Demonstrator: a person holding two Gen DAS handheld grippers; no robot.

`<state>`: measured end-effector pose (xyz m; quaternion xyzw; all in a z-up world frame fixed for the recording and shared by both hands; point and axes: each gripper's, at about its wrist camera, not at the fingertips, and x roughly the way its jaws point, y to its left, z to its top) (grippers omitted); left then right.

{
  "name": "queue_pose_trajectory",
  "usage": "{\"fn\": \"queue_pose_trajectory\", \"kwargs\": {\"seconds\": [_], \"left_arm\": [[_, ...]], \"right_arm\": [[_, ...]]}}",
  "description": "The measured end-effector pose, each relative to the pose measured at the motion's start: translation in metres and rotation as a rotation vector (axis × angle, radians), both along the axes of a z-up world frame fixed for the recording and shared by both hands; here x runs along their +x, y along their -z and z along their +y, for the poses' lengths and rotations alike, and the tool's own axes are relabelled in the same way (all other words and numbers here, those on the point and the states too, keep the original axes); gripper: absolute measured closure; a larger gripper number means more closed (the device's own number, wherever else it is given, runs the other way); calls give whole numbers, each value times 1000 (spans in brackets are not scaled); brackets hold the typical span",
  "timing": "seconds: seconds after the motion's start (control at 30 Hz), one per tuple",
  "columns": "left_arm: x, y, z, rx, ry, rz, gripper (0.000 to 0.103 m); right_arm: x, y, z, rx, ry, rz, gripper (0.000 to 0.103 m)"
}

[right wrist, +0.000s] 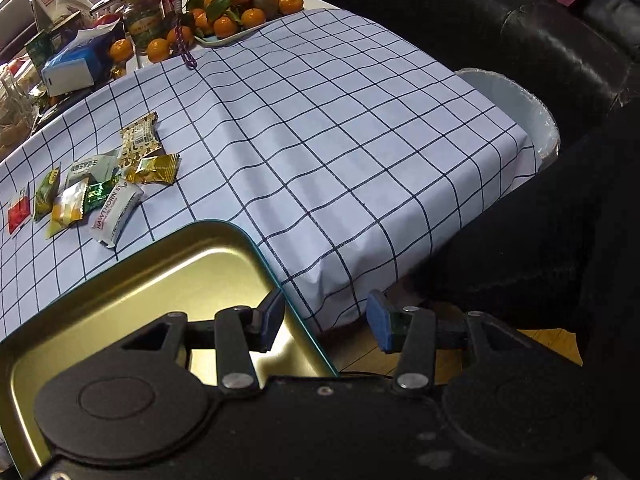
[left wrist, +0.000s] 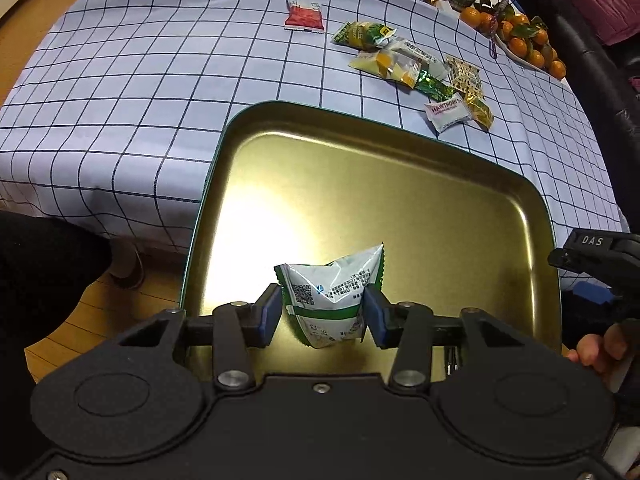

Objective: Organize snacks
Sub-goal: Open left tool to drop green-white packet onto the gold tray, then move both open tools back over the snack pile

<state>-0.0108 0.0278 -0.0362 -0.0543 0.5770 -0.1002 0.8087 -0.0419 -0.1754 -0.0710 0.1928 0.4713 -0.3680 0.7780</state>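
A gold metal tray sits at the near edge of the checked tablecloth. My left gripper is above the tray's near part, its blue pads against both sides of a white and green snack packet. Several loose snack packets lie on the cloth beyond the tray, with a red packet apart on the left. My right gripper is open and empty, straddling the tray's right rim. The snack pile shows at the left of the right wrist view.
A plate of oranges, a jar and boxes stand at the table's far side. A black sofa runs along the right. A white bin stands by the table corner. Wooden floor lies below the table's near edge.
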Motion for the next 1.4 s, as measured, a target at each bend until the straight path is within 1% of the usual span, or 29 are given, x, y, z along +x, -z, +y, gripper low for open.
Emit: {"fn": "queue_pose_trajectory", "kwargs": {"seconds": [0.03, 0.07, 0.13, 0.2, 0.27, 0.33, 0.37, 0.5, 0.6, 0.67, 0.77, 0.8, 0.9, 0.93, 1.03, 1.1, 1.2, 1.3, 1.4], "left_arm": [[0, -1, 1, 10, -17, -11, 54], [0, -3, 3, 14, -32, -22, 54], [1, -5, 7, -16, -51, -28, 53], [1, -8, 11, -37, -60, -41, 53], [1, -11, 13, -58, -64, -47, 50], [2, -14, 13, -91, -52, -47, 43], [1, -15, 11, -91, -43, -55, 41], [-1, -15, 1, -16, -32, -86, 42], [-3, -15, -3, 5, -12, -99, 42], [-4, -16, -6, 27, -5, -116, 42], [-5, -15, -10, 54, 6, -124, 42], [-5, -15, -10, 57, 10, -125, 42], [-4, -14, -9, 53, 3, -125, 42], [-3, -14, -9, 51, -1, -121, 42], [0, -12, -6, 35, -15, -99, 42], [1, -11, -3, 20, -27, -87, 42], [3, -9, 0, 3, -46, -64, 43], [4, -7, 2, 0, -63, -50, 43], [4, -6, 1, 2, -62, -38, 43]], "right_arm": [[0, 0, 0, -4, -2, -1, 55], [0, 0, 0, -6, -2, -2, 55], [-1, -1, -1, 0, 1, -6, 56], [-5, -4, -3, 4, 30, -36, 56], [-10, -11, -4, -15, 63, -83, 55], [-13, -17, -4, -18, 53, -121, 55], [-13, -18, -3, -23, 49, -127, 55], [-11, -17, -1, -104, 70, -91, 56], [-12, -11, -8, -133, 137, -43, 57], [-14, -5, -17, -120, 180, -3, 57], [-17, 3, -29, -61, 252, 41, 58], [-19, 4, -31, -63, 265, 53, 60], [-27, 3, -35, -90, 318, 57, 61], [-28, 3, -35, -88, 320, 58, 64], [-25, 6, -31, -119, 299, 91, 65], [-20, 9, -28, -141, 260, 121, 65], [-15, 15, -27, -104, 194, 148, 64], [-12, 19, -24, -84, 160, 174, 64], [-7, 18, -23, -71, 148, 163, 64]]}}
